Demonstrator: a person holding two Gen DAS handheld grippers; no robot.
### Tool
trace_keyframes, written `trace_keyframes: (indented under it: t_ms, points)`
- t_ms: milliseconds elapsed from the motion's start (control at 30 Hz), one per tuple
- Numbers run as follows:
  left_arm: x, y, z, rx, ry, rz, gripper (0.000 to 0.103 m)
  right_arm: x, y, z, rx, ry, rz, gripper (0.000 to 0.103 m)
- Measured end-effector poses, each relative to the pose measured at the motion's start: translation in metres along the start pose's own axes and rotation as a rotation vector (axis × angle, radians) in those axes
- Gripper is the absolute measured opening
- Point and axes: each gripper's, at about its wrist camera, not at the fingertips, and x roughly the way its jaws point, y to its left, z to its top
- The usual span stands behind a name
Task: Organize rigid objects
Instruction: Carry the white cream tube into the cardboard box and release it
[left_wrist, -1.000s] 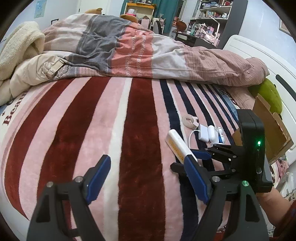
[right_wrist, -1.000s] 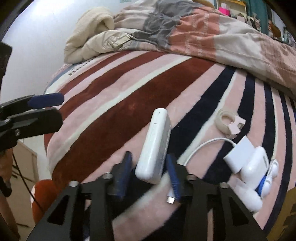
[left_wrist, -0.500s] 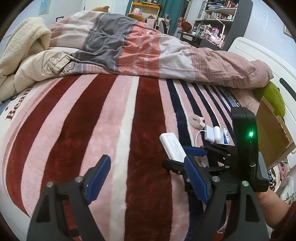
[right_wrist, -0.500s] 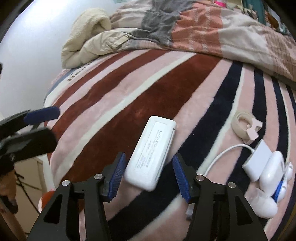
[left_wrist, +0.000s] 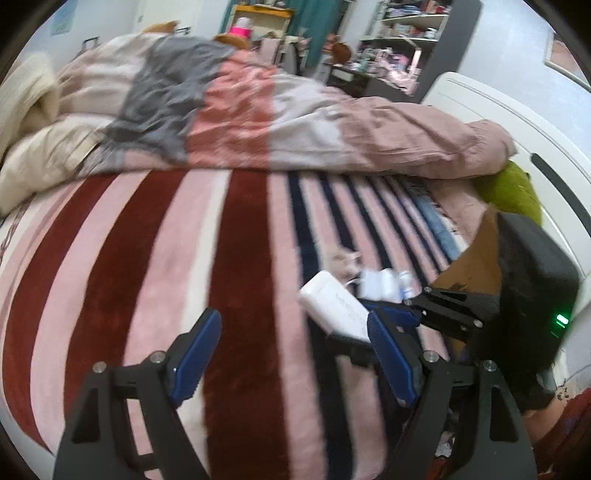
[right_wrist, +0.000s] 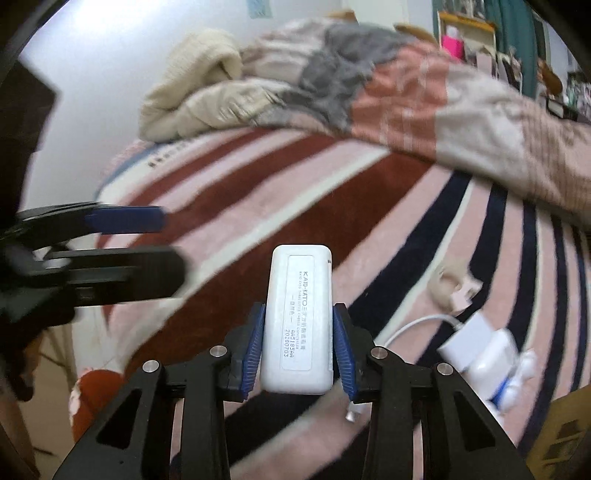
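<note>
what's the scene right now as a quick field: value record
surface: striped blanket on a bed
right gripper: jaws shut on white case, label side up
left gripper: jaws open, holding nothing
left on blanket: white charger with cable, tape roll
box: cardboard, at right edge
blur: both views smeared

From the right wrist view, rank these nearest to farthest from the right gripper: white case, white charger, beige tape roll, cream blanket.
1. White case: clamped in the right gripper.
2. White charger: low right, on the bed.
3. Beige tape roll: right, just beyond the charger.
4. Cream blanket: far upper left.
</note>
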Motion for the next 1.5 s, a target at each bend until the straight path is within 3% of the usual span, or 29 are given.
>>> trace_keyframes:
  t_ms: [133,367,567,700,833,1000,1067,1233,1367,1500]
  points:
    - [-0.006,-0.040,0.027,0.051,-0.024,-0.112,0.077,-0.055,-0.003,0.005,-0.031,-0.087,0.028,0.031]
    - [0.006,-0.129,0.064,0.155,-0.018,-0.293,0.040,-0.142,-0.037,-0.003,-0.015,-0.213,-0.001,0.031]
    - [0.032,-0.207,0.080,0.260,0.020,-0.355,0.038,-0.195,-0.088,-0.027,0.051,-0.248,-0.085,0.031]
    - [0.059,-0.253,0.083,0.307,0.079,-0.384,0.037,-0.217,-0.120,-0.045,0.097,-0.220,-0.147,0.031]
    - [0.085,-0.280,0.081,0.333,0.151,-0.394,0.037,-0.224,-0.147,-0.061,0.141,-0.154,-0.182,0.031]
    - [0.101,-0.295,0.073,0.366,0.185,-0.361,0.037,-0.223,-0.165,-0.075,0.161,-0.078,-0.214,0.031]
    - [0.101,-0.296,0.071,0.382,0.177,-0.329,0.044,-0.223,-0.168,-0.080,0.167,-0.062,-0.228,0.031]
    - [0.090,-0.288,0.070,0.394,0.120,-0.275,0.065,-0.224,-0.169,-0.085,0.201,-0.035,-0.236,0.032]
    - [0.068,-0.272,0.070,0.393,0.050,-0.234,0.073,-0.224,-0.161,-0.078,0.192,-0.045,-0.231,0.040]
    - [0.041,-0.244,0.071,0.371,-0.020,-0.176,0.076,-0.224,-0.138,-0.062,0.150,-0.072,-0.218,0.041]
